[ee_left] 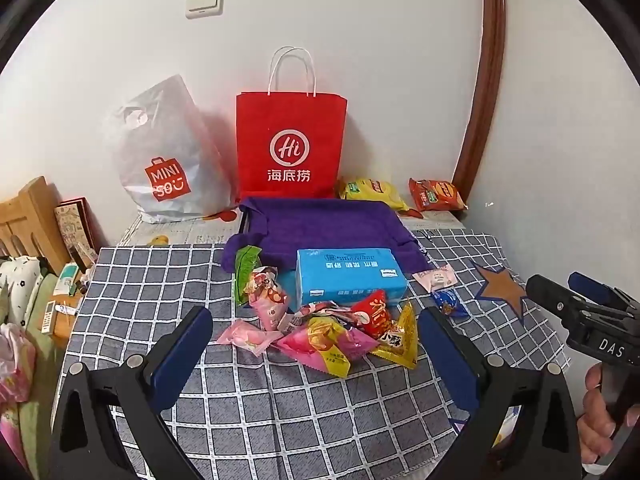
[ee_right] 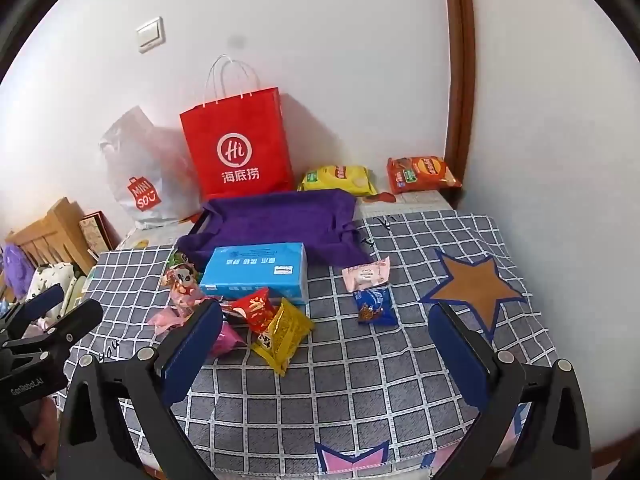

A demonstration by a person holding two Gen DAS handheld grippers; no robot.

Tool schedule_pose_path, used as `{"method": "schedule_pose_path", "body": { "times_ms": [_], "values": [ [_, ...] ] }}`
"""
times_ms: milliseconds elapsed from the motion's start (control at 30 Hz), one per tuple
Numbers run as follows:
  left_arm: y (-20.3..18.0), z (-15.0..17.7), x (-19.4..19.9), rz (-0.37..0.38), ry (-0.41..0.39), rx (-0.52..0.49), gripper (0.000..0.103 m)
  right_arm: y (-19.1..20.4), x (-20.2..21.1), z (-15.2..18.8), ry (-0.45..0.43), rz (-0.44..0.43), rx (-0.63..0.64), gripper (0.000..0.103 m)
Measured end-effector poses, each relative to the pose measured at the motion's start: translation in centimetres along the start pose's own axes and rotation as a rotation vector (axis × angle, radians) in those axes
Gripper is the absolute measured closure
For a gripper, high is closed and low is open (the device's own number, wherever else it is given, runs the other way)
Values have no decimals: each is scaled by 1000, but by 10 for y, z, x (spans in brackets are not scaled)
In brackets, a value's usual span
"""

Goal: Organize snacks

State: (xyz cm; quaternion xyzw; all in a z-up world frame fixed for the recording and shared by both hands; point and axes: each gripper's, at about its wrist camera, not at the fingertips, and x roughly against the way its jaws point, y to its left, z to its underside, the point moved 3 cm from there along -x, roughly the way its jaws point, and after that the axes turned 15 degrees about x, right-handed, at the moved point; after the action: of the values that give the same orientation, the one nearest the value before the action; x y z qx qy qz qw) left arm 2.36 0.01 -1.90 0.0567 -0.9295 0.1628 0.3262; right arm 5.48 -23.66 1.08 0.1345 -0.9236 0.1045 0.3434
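Left gripper [ee_left: 316, 344] and right gripper [ee_right: 326, 340] gaped wide, empty. Snack pile [ee_left: 320, 328] mid-frame overlapped; grab risked snagging neighbours, wrappers slipping.

The left gripper [ee_left: 316, 344], black-framed with flat blue pads, tilts downward with its jaws spread wide and nothing between the pads. The right gripper [ee_right: 326, 344], of the same black and blue build, tilts down likewise, jaws equally wide and empty. Each shows at the edge of the other's view, side by side. A bare hand [ee_left: 600, 412] grips the right gripper's handle.
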Motion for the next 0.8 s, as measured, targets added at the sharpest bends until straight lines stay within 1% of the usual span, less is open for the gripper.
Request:
{"method": "schedule_pose_path", "body": {
  "times_ms": [133,200,233,367,800],
  "values": [
    [-1,0,-5,-10,16,5,0,0,-7,-5,-19,-1,-1,1],
    [-2,0,-7,-11,21,4,0,1,-5,0,-28,-7,-12,1],
    [3,-3,-1,-3,7,13,0,1,-6,0,-28,-7,-12,1],
    [3,-3,-1,-3,9,12,0,3,-5,0,-29,7,-11,2],
    [2,1,0,-12,4,12,0,6,-4,-1,-32,4,-8,2]
  ]
}}
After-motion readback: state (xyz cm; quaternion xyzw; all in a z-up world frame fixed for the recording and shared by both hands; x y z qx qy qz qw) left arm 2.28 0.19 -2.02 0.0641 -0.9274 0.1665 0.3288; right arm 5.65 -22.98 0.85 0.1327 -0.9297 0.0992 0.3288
